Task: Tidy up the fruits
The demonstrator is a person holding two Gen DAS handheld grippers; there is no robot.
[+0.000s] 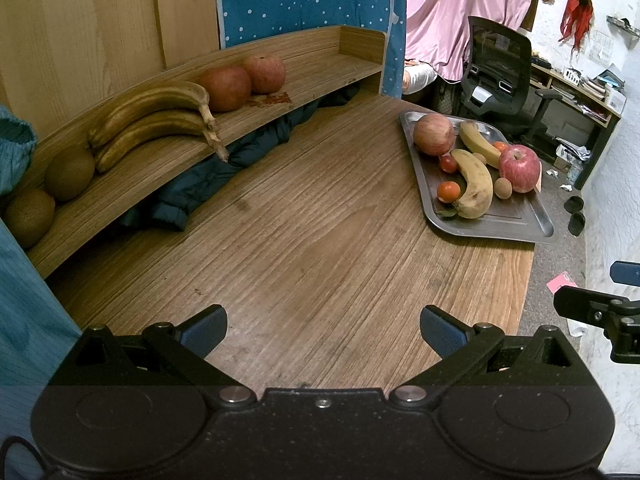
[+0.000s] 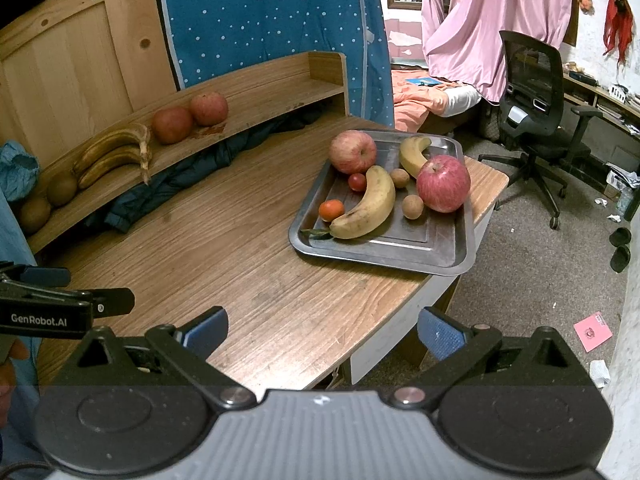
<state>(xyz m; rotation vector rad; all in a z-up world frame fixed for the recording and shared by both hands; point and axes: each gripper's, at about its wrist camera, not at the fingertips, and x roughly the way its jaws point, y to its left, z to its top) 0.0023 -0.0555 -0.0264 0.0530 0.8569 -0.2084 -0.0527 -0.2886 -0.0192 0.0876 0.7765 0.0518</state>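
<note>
Your left gripper (image 1: pixel 323 330) and right gripper (image 2: pixel 322 330) both gape wide, holding nothing, above the worktop (image 2: pixel 248 264); the fruit tray (image 2: pixel 456 256) lies ahead.

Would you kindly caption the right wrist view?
Open right gripper faces a metal tray of mixed fruit.

Bedroom: bed (image 2: pixel 416 96), desk chair (image 2: pixel 536 92)
</note>
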